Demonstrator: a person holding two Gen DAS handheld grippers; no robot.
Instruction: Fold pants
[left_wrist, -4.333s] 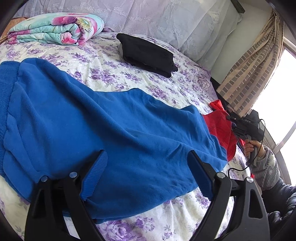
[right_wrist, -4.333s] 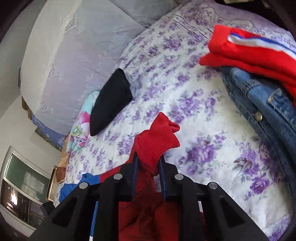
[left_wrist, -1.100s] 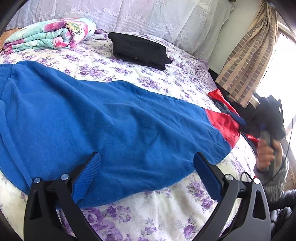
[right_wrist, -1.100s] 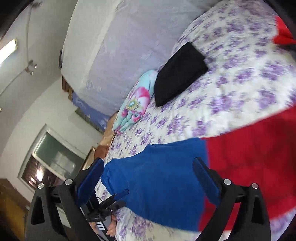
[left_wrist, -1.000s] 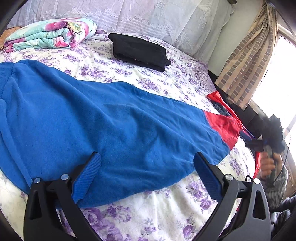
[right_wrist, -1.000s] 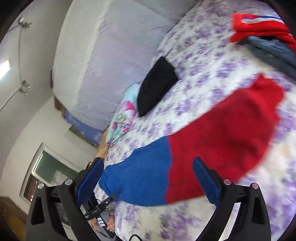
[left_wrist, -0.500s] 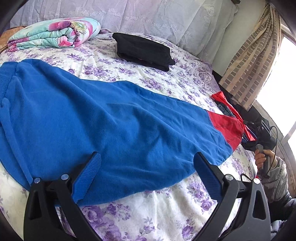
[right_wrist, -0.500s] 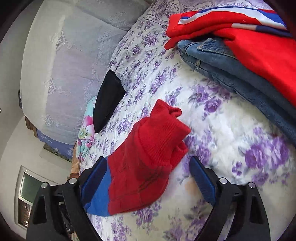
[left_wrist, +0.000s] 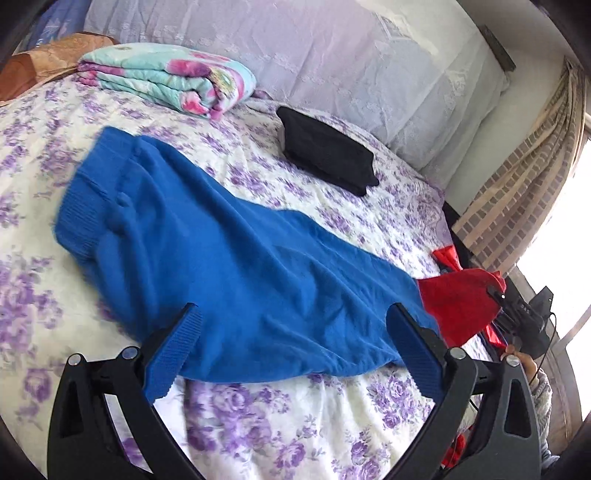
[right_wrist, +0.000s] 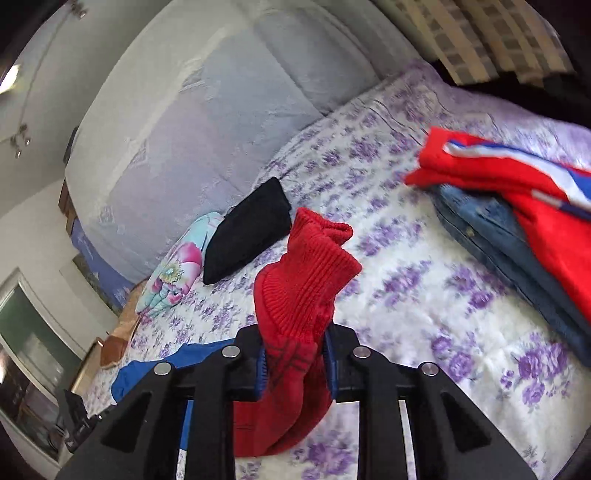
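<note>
The bed (left_wrist: 280, 424) carries the blue pants (left_wrist: 229, 266) laid out nearly full length and unfolded, so folding looks barely begun: the right tool (right_wrist: 295, 363) is clenched on their red cuff (right_wrist: 303, 266), lifting it, the left tool (left_wrist: 291, 354) hovers released.

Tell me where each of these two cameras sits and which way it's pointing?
Left wrist view: sits on the left gripper, open above the bed, looking along the blue and red pants toward the window; the other hand shows at right.
Right wrist view: sits on the right gripper, shut on the pants' red cuff, facing the headboard.
Both views share the pants, the folded black garment and the floral blanket.
</note>
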